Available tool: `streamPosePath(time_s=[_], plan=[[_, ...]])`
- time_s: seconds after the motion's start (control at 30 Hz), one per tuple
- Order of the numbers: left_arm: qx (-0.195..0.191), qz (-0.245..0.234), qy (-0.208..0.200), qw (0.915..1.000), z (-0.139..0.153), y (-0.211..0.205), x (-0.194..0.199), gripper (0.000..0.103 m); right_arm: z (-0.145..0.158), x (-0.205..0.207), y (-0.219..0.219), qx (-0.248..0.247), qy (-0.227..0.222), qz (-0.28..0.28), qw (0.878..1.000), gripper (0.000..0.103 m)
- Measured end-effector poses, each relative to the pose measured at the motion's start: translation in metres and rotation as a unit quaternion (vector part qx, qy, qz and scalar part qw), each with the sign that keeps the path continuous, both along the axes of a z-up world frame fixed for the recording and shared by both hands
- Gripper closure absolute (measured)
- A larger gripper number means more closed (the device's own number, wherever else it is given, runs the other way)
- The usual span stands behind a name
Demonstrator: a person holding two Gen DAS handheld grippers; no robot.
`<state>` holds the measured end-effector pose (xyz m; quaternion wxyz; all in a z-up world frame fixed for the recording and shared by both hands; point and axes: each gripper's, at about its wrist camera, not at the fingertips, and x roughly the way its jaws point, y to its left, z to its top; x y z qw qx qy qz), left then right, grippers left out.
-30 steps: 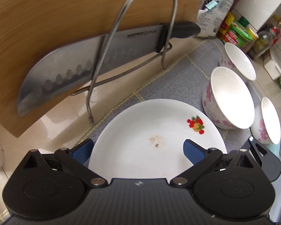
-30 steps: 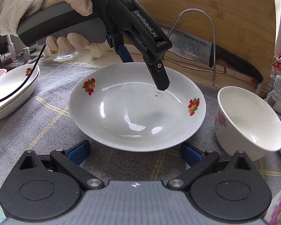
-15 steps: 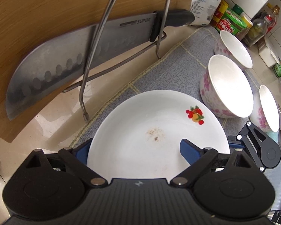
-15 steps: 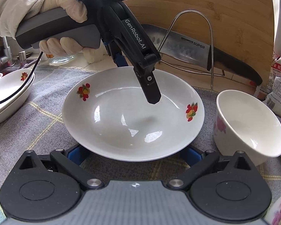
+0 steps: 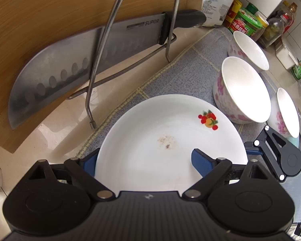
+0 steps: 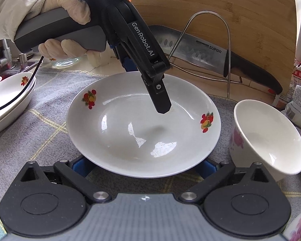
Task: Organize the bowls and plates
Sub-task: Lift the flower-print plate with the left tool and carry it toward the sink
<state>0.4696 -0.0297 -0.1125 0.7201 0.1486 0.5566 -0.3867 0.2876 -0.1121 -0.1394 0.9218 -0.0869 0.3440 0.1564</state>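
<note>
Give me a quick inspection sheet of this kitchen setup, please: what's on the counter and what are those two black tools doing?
Surface: grey checked cloth over a pale counter.
Job's things: white fruit-print plate in the middle; three floral bowls beside it; stacked plates at the far left.
Clutter: knife in a wire rack against a wooden board; jars and bottles behind the bowls.
Grippers: left gripper wide apart, one finger over the plate, one beside its rim; right gripper wide apart under the plate's near rim.
Cables: black cable from the left tool.
Surroundings: sink tap at far left.
</note>
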Motion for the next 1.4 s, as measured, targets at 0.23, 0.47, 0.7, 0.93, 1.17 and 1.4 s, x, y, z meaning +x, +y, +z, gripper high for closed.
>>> streamPosePath(time_s=[0.23, 0.47, 0.7, 0.93, 1.17, 1.4], plan=[[-0.002, -0.002, -0.001, 1.0000, 0.002, 0.002, -0.008, 0.011, 0.002, -0.002, 0.000, -0.011, -0.001, -0.001, 1.000, 0.000], [-0.009, -0.008, 0.016, 0.9998, 0.002, 0.007, -0.014, 0.011, 0.002, -0.006, -0.003, -0.012, 0.002, 0.008, 1.000, 0.000], [-0.019, -0.013, 0.027, 0.9994, 0.002, 0.009, -0.006, 0.011, 0.001, -0.009, -0.007, -0.011, -0.004, 0.022, 1.000, 0.000], [-0.030, -0.021, 0.032, 0.9988, 0.003, 0.008, -0.002, 0.011, -0.001, -0.011, -0.010, 0.002, -0.011, 0.023, 1.000, 0.000], [-0.034, -0.030, 0.022, 0.9987, 0.007, 0.010, -0.006, 0.011, 0.001, -0.011, -0.007, -0.007, -0.009, 0.016, 1.000, 0.000], [-0.030, -0.032, 0.015, 0.9989, 0.010, 0.012, -0.014, 0.011, 0.003, -0.014, -0.004, -0.022, -0.008, 0.021, 1.000, 0.000]])
